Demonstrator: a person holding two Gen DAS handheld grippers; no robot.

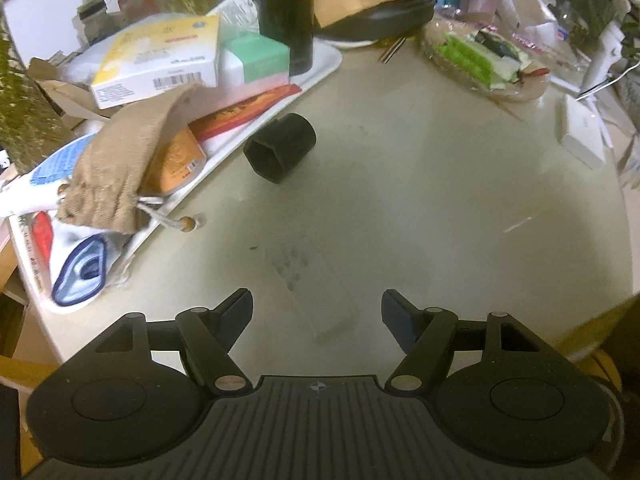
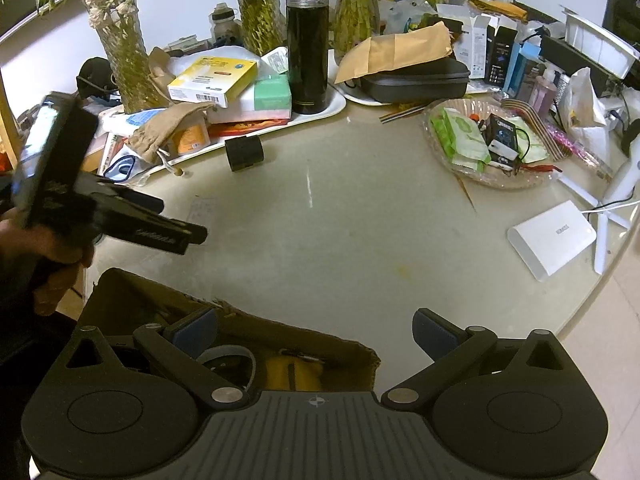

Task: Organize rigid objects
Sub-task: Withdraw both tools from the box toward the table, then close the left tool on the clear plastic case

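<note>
A short black cylinder (image 1: 280, 148) with a hexagonal hollow lies on its side on the pale round table (image 1: 400, 208), just off the edge of a white tray (image 1: 320, 68). My left gripper (image 1: 317, 314) hovers open over bare table, well short of the cylinder, nothing between its fingers. From the right wrist view the same black cylinder (image 2: 244, 153) lies far ahead, and the left gripper (image 2: 182, 220) reaches in from the left, held by a hand (image 2: 48, 264). My right gripper (image 2: 316, 336) is open above a torn brown cardboard box (image 2: 280, 334) at the near table edge.
The white tray carries a tall black flask (image 2: 307, 40), a yellow box (image 2: 212, 80), a green box (image 2: 272, 94) and a burlap pouch (image 1: 116, 168). A clear bowl of packets (image 2: 488, 144) and a white flat box (image 2: 552, 240) lie right. Vases with plants (image 2: 120, 48) stand behind.
</note>
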